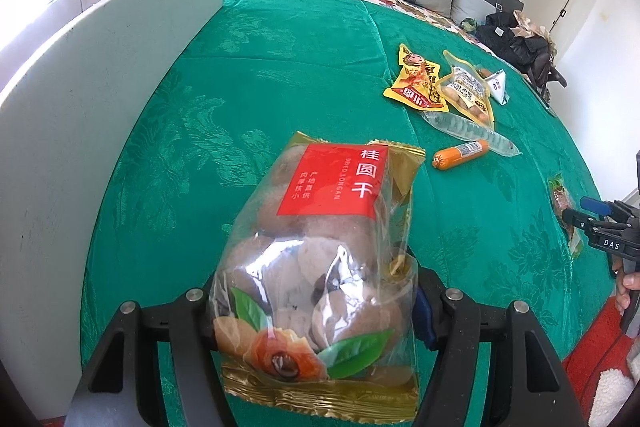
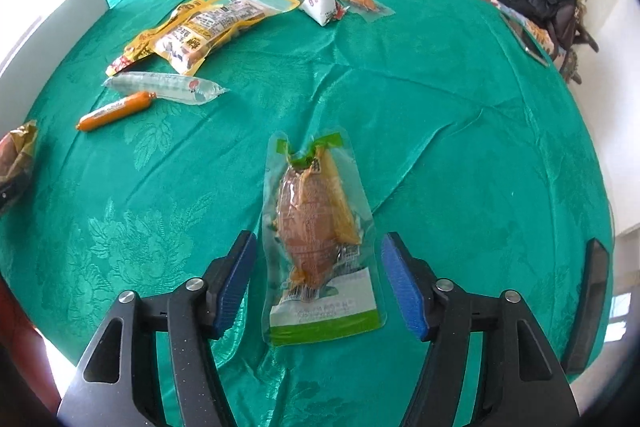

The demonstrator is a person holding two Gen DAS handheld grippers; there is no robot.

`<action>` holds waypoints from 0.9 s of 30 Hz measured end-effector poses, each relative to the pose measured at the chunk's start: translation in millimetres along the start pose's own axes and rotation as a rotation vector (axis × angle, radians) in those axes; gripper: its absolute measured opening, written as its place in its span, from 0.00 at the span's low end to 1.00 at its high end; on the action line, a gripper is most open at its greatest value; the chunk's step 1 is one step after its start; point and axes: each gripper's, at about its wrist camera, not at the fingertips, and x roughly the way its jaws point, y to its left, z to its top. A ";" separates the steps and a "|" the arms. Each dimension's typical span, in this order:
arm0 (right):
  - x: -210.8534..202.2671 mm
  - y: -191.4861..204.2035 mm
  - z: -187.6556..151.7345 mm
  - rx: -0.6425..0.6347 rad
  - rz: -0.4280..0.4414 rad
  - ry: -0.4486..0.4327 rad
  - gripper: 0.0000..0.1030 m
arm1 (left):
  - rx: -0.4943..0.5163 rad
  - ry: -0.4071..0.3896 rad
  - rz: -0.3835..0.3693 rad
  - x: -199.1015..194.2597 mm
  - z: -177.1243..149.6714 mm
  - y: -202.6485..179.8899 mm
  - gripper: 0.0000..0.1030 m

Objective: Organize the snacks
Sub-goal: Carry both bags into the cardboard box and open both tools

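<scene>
Gripping the dried longan bag point(image 1: 320, 255) in our left gripper point(image 1: 316, 311), we keep it clamped low and lifted over the green cloth point(image 1: 280, 67). Our right gripper point(image 2: 316, 283) stands unclenched astride the vacuum-packed meat pouch point(image 2: 316, 235) lying flat; we should centre it, then close squarely across its middle.

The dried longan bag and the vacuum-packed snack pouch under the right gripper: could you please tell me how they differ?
The dried longan bag is clamped in the left gripper; the snack pouch lies flat on the green cloth between the right gripper's open jaws, untouched. The bag is puffy with round brown fruit and a red label; the pouch is flat, green-trimmed, around one orange-brown piece. Both are partly clear plastic.
</scene>
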 end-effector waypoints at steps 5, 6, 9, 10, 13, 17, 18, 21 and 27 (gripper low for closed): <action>26.8 -14.9 10.6 0.065 0.131 0.117 0.59 | -0.006 0.000 -0.009 -2.0 -1.0 2.0 0.65; 26.3 -21.6 10.7 0.106 0.156 0.127 0.57 | -0.013 0.000 -0.016 -2.4 -0.7 3.6 0.65; 21.4 -32.4 5.2 0.153 0.197 0.130 0.48 | -0.049 0.002 -0.057 -4.0 1.2 9.4 0.65; 17.2 -39.4 2.1 0.206 0.235 0.121 0.48 | -0.064 0.001 -0.075 -5.3 1.5 11.1 0.64; 0.3 -55.1 -4.9 0.301 0.309 0.072 0.48 | -0.104 -0.001 -0.125 -11.7 2.0 13.6 0.64; -11.6 -50.3 -11.0 0.305 0.341 0.081 0.48 | -0.186 0.008 -0.218 -32.4 5.9 14.2 0.64; -17.5 -42.9 -7.4 0.299 0.357 0.075 0.48 | -0.209 -0.003 -0.249 -43.0 9.1 15.3 0.64; -41.8 -12.0 22.7 0.260 0.436 0.028 0.48 | -0.273 -0.068 -0.320 -86.4 26.8 26.8 0.64; -119.4 109.3 116.7 0.073 0.682 -0.113 0.48 | -0.303 -0.202 -0.157 -182.5 70.6 95.8 0.65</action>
